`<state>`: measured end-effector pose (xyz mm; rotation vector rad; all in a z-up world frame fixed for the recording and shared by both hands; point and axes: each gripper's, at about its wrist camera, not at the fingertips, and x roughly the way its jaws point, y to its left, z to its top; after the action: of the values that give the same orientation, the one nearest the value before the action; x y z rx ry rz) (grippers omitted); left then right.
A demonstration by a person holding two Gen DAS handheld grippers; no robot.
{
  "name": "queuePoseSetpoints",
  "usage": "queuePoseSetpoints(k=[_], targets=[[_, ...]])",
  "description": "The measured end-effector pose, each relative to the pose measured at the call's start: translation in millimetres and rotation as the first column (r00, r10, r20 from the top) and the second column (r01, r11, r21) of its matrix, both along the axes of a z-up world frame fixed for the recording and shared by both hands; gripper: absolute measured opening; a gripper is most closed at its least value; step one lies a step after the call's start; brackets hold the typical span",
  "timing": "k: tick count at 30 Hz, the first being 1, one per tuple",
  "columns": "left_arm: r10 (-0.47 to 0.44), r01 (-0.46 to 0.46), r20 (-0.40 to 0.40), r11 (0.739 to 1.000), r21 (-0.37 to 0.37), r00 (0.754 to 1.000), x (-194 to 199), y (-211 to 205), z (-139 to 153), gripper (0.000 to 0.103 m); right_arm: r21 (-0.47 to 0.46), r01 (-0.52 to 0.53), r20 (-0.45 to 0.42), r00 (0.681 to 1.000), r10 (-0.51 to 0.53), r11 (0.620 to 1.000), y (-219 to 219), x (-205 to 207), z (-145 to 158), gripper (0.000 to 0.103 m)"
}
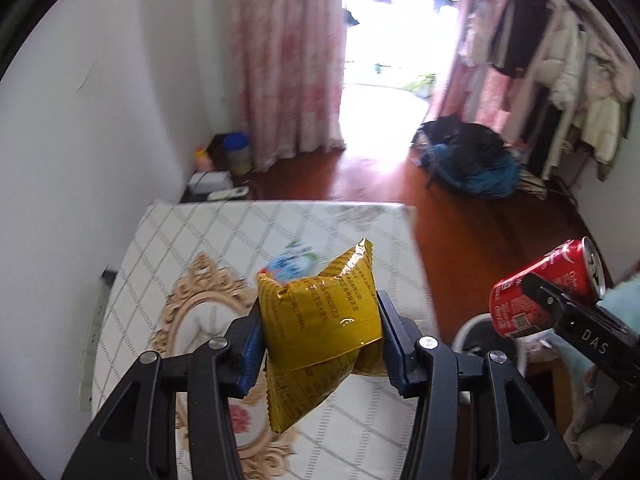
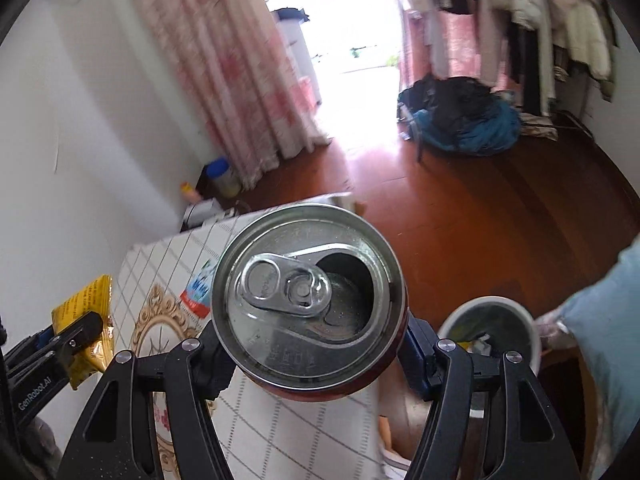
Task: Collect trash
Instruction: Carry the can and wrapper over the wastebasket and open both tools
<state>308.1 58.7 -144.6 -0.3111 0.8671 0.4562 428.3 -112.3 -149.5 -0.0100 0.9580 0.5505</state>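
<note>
Bedroom, quilted table [image 1: 224, 232]: left gripper [image 1: 320, 332] pinching wrapper [image 1: 320, 320], right gripper [image 2: 316, 344] clamping can [image 2: 308, 300]; both lifted, next carry to bin [image 2: 520, 308], drop.

A: Where does everything sit?

B: The snack packet [image 1: 320, 328] is at lower centre of the left wrist view, between the left gripper's [image 1: 320, 340] jaws, above the bench [image 1: 200, 232]. A wrapper [image 1: 294, 262] lies on the bench behind it.

A: And the can [image 1: 548, 286]?

B: At the right edge, in the right gripper [image 2: 316, 344], above the bin [image 2: 496, 312] at lower right, beside the bench.
</note>
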Motion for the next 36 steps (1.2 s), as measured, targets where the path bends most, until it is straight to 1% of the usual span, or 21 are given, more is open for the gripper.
queuePoseSetpoints(k=[7,10,12,13,16,17,19,20,22,23,24,25,27,28,29,31,32,33,34,35,36], targets=[[-0.144,0.145,0.029,0.988,-0.046,0.989,43.2,-66.7,9.7,0.046,0.027,0.130,0.014,0.991,-0.131,0.991,-101.7,11.7,18.7,0.069],[-0.212,0.213,0.022,0.974,-0.077,0.977,69.4,-100.7,1.8,0.046,0.006,0.188,0.007,0.982,-0.188,0.982,-145.9,23.4,12.2,0.069],[-0.268,0.267,0.007,0.956,-0.124,0.963,90.8,-125.3,-13.8,0.046,-0.011,0.219,-0.009,0.976,-0.219,0.976,-169.5,30.9,2.5,0.069],[-0.280,0.277,0.003,0.950,-0.144,0.960,95.7,-132.6,-17.5,0.046,-0.023,0.241,-0.024,0.970,-0.242,0.970,-186.3,36.1,-6.0,0.069],[-0.339,0.322,-0.035,0.918,-0.233,0.940,123.3,-159.3,-53.4,0.046,-0.058,0.282,-0.069,0.956,-0.286,0.958,-219.0,49.3,-35.5,0.069],[-0.365,0.334,-0.063,0.899,-0.282,0.929,136.9,-168.4,-74.5,0.046,-0.074,0.291,-0.089,0.951,-0.297,0.954,-229.1,53.9,-49.0,0.069],[-0.388,0.336,-0.097,0.879,-0.339,0.916,152.2,-179.5,-100.5,0.046,-0.108,0.303,-0.138,0.938,-0.317,0.947,-245.6,63.1,-81.3,0.069],[-0.415,0.340,-0.127,0.857,-0.386,0.901,165.9,-186.9,-122.8,0.046,-0.120,0.305,-0.161,0.933,-0.322,0.945,-251.6,67.2,-94.3,0.069],[-0.435,0.335,-0.162,0.840,-0.427,0.886,179.5,-197.3,-146.2,0.047,-0.146,0.310,-0.212,0.918,-0.336,0.939,-263.0,75.2,-126.0,0.069],[-0.455,0.332,-0.189,0.824,-0.459,0.870,191.7,-202.9,-164.5,0.047,-0.155,0.310,-0.236,0.910,-0.340,0.938,-268.1,78.5,-141.3,0.069],[-0.465,0.329,-0.204,0.817,-0.474,0.861,197.5,-206.6,-173.6,0.047,-0.166,0.312,-0.254,0.903,-0.346,0.936,-270.9,81.8,-154.3,0.069],[-0.485,0.329,-0.217,0.799,-0.502,0.847,206.4,-210.7,-185.8,0.048,-0.175,0.315,-0.273,0.895,-0.353,0.933,-275.0,85.5,-168.1,0.069],[-0.499,0.316,-0.241,0.784,-0.534,0.832,218.4,-216.7,-199.3,0.050,-0.186,0.317,-0.311,0.879,-0.361,0.930,-281.5,92.2,-194.5,0.069],[-0.499,0.305,-0.255,0.783,-0.541,0.828,224.0,-217.6,-204.4,0.051,-0.189,0.316,-0.322,0.875,-0.363,0.930,-281.6,97.6,-202.9,0.069],[-0.498,0.296,-0.271,0.785,-0.543,0.824,227.3,-219.0,-210.4,0.053,-0.189,0.313,-0.334,0.871,-0.361,0.931,-282.4,101.0,-211.6,0.069],[-0.499,0.295,-0.278,0.788,-0.541,0.821,233.5,-218.0,-216.9,0.072,-0.197,0.310,-0.356,0.862,-0.362,0.930,-281.8,108.0,-227.2,0.070],[-0.495,0.291,-0.274,0.787,-0.544,0.825,228.9,-214.7,-219.6,0.087,-0.194,0.304,-0.371,0.857,-0.357,0.933,-281.1,111.1,-234.4,0.071],[-0.486,0.283,-0.271,0.789,-0.545,0.831,228.7,-212.0,-220.8,0.095,-0.199,0.294,-0.386,0.853,-0.350,0.935,-279.4,114.5,-242.0,0.077],[-0.485,0.283,-0.273,0.790,-0.544,0.831,226.5,-212.3,-221.4,0.097,-0.202,0.290,-0.390,0.852,-0.349,0.935,-276.5,116.1,-246.1,0.095],[-0.481,0.280,-0.283,0.797,-0.535,0.830,225.2,-211.6,-221.9,0.097,-0.197,0.288,-0.390,0.854,-0.345,0.937,-274.8,117.5,-249.2,0.103],[-0.476,0.282,-0.297,0.810,-0.514,0.828,222.3,-210.7,-220.9,0.097,-0.203,0.284,-0.384,0.857,-0.343,0.937,-272.6,118.9,-250.0,0.103]])
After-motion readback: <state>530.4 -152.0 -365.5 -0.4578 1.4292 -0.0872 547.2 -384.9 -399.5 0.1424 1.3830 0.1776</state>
